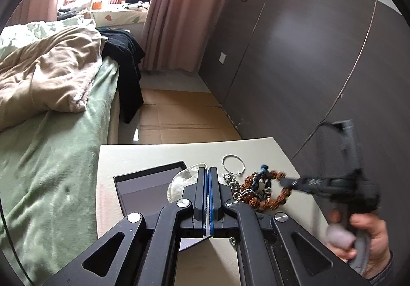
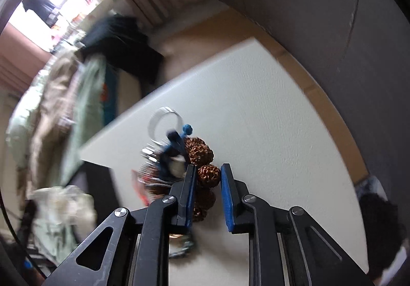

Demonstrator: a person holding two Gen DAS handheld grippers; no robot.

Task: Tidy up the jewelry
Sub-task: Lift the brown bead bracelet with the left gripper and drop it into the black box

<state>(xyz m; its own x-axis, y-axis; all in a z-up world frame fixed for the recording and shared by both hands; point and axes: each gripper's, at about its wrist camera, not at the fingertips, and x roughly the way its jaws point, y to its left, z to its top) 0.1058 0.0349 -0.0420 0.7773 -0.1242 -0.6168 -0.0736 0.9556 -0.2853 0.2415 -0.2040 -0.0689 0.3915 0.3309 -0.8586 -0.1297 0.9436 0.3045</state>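
A brown bead bracelet (image 2: 208, 176) with a blue cord (image 2: 186, 129) sits between the pads of my right gripper (image 2: 208, 165), which is shut on one bead. The beads look sharp while the rest of the pile is blurred. In the left wrist view the bracelet (image 1: 258, 200) lies in a jewelry pile with a silver chain (image 1: 228, 179) and a silver bangle (image 1: 233, 164), and the blurred right gripper (image 1: 285, 181) reaches it from the right. My left gripper (image 1: 207, 170) is shut with nothing in it, above an open black box (image 1: 143, 186) and a clear bag (image 1: 180, 182).
The white table (image 1: 153, 155) stands beside a bed with a green cover (image 1: 51, 170) on the left. Dark wall panels (image 1: 294, 68) rise behind and to the right. Cardboard (image 1: 179, 119) covers the floor past the table. A hand (image 1: 371, 237) holds the right gripper.
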